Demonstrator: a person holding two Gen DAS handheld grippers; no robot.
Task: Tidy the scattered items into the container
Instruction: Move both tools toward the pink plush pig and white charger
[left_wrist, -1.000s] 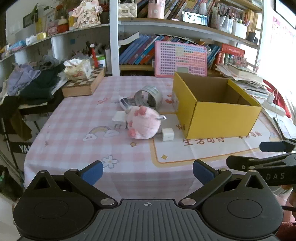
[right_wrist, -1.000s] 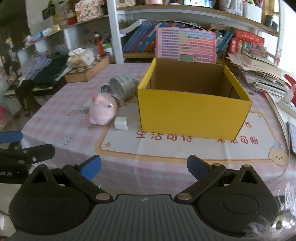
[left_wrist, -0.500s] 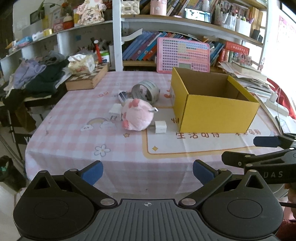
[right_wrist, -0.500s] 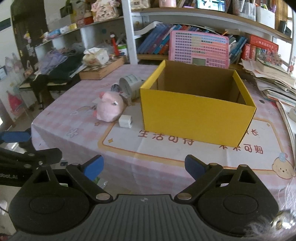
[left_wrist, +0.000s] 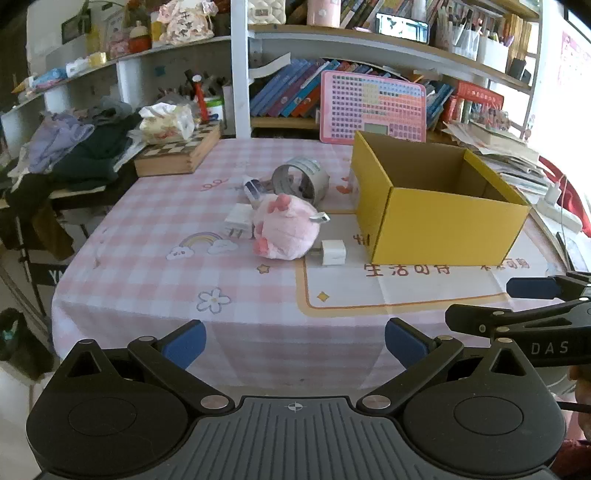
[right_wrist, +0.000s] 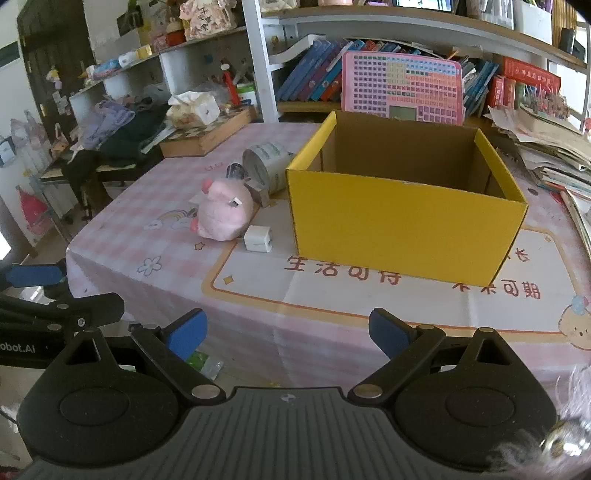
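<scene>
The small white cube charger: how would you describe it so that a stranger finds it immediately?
Find the open yellow box on the checked tablecloth. Just beside its near left corner lies the pink plush toy. The white cube charger sits between them, smaller and squarer than the flat white plug behind the toy.

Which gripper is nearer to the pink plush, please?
Left, though only slightly. The left gripper hangs off the table's near edge, about in line with the plush. The right gripper sits further right, facing the box, with the plush ahead-left.
</scene>
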